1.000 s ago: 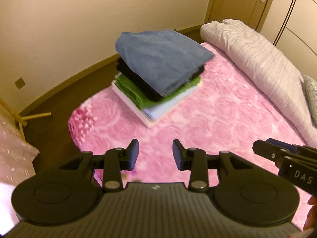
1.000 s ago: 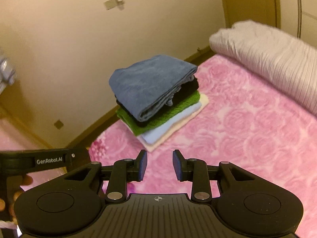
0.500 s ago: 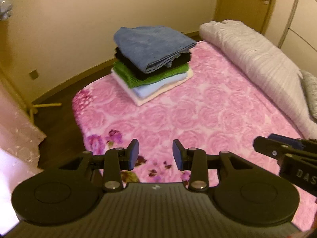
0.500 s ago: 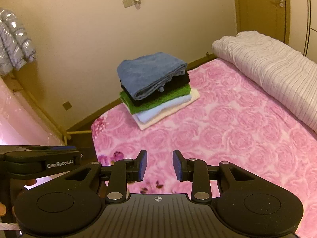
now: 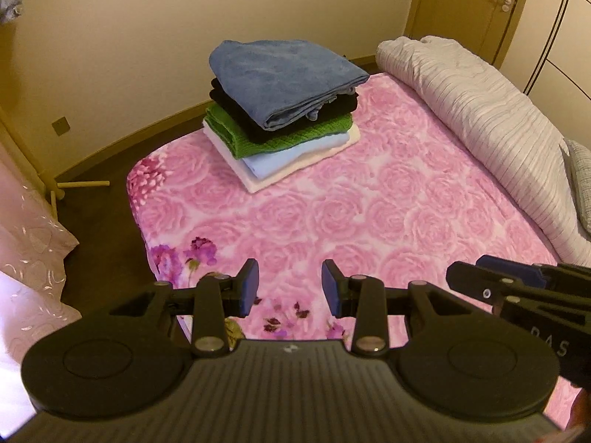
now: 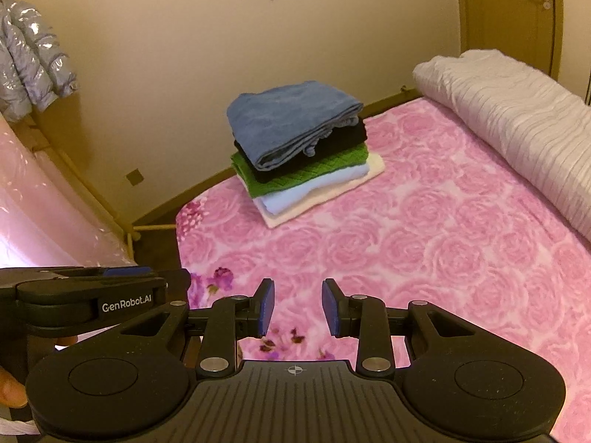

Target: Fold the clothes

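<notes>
Pink rose-print bedspread (image 5: 388, 199) fills the bed. Up close, left hand-held gripper (image 5: 290, 292) and right hand-held gripper (image 6: 297, 307) both hang released, nothing between them. Farther back, near the corner, sits the folded clothes stack (image 5: 280, 110), blue towel (image 6: 291, 118) on top.

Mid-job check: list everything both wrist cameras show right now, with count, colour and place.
folded clothes stack: one pile, blue on top, then black, green, light blue, cream; far corner of bed
bedspread: one, pink rose print; covers bed
rolled quilt: one, pale striped; along bed's right side
pillow: one, grey; right edge, partly seen
puffer jacket: one, silvery; hanging at left
door: one, brown; far right
left gripper: one, black with blue pads; open, empty
right gripper: one, black with blue pads; open, empty
</notes>
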